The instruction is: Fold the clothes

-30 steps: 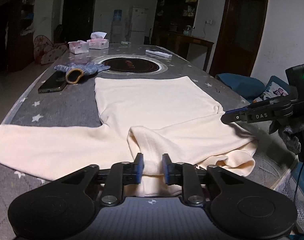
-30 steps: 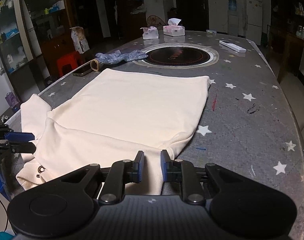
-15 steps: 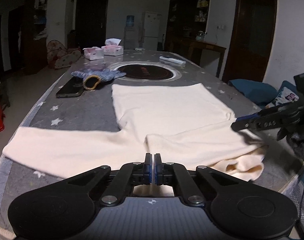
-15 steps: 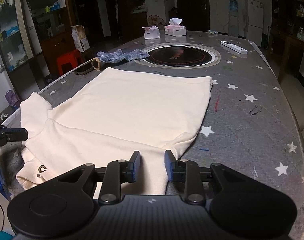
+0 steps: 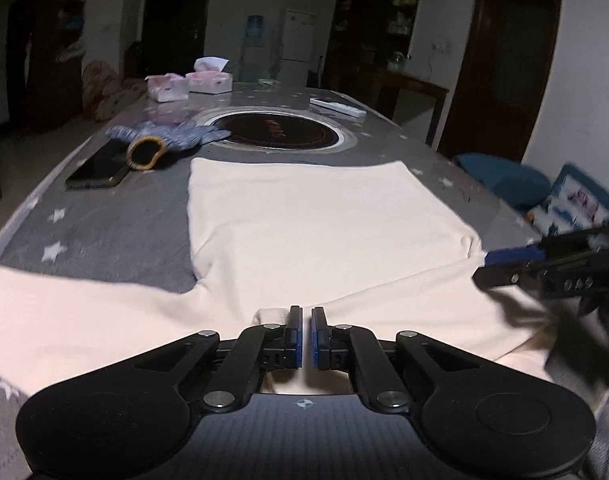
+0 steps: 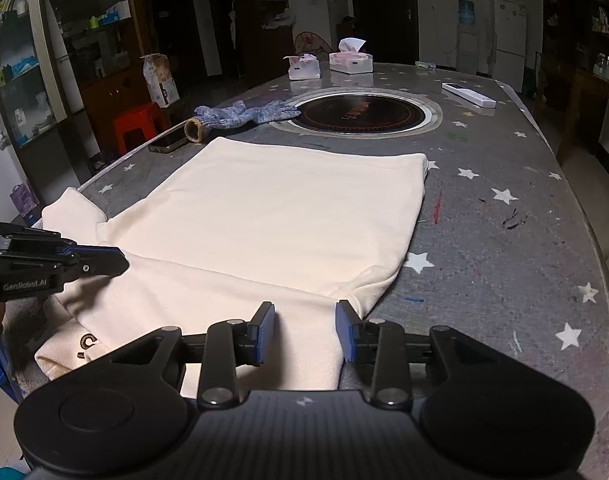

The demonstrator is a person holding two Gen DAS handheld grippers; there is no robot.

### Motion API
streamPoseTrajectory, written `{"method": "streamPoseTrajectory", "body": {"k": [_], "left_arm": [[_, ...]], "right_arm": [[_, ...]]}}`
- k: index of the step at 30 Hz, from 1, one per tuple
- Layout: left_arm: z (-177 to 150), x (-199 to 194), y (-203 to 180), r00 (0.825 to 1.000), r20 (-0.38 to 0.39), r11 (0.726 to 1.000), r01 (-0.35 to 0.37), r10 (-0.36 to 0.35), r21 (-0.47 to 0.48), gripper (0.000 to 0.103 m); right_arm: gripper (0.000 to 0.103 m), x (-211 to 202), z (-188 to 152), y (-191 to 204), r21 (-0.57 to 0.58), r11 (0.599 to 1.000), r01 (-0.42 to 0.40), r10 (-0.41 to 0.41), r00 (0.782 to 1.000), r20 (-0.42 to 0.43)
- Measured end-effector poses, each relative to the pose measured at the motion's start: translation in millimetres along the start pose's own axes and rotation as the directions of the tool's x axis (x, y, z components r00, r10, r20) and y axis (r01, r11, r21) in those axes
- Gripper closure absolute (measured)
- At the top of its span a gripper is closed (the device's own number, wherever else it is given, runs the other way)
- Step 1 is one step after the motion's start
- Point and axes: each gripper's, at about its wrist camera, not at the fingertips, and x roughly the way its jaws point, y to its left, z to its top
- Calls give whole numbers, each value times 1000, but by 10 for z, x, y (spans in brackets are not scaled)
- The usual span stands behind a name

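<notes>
A cream long-sleeved top [image 5: 312, 220] lies flat on the grey star-patterned table [image 5: 116, 216], also in the right wrist view [image 6: 280, 216]. One sleeve stretches to the left [image 5: 64, 316]; the other is folded across the near part. My left gripper [image 5: 307, 338] is shut on the top's near edge, pads nearly touching with cloth between them. My right gripper [image 6: 306, 330] is open over the folded sleeve near the armpit, holding nothing. Each gripper shows in the other's view, the right one [image 5: 544, 264] and the left one [image 6: 64, 264].
A blue knit glove [image 5: 164, 140], a dark phone [image 5: 100, 168], two tissue boxes [image 5: 208, 80], a white remote [image 5: 336, 106] and a round inset cooktop [image 5: 276, 134] lie at the table's far half. A red stool [image 6: 138, 124] stands left of the table.
My left gripper closed on the top's near edge and lifted slightly. My right gripper opened wide, releasing the sleeve, and the left gripper moved in over the top in its view.
</notes>
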Motion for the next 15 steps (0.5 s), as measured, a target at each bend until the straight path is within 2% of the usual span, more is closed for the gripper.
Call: {"method": "streamPoseTrajectory", "body": {"k": [1,3,5,7,10,15], "left_arm": [[-6,-54,30,1000,10,1000,-6,6,-4,97],[-22,-174,105,999,32,999,-43,43,-4,90],[-38,-290,204,995,50,997,-82,83,-13,76],[-58,-390,392,989,50,989,-135,138,-53,71],[-104,-545,711,972,45,968,-223,229,-116,62],[-178,-704,1230,930,27,907,-351,367,-232,62]], "right_arm": [[69,0,1,1,-2,1000,-1,1,1000,-1],[68,0,4,5,-4,1000,-2,2,1000,-2],[67,4,10,12,-4,1000,-3,3,1000,-3],[65,6,16,20,-4,1000,-3,3,1000,-3],[64,2,24,39,-10,1000,-1,1,1000,-1],[63,-6,38,84,-24,1000,6,-6,1000,2]]}}
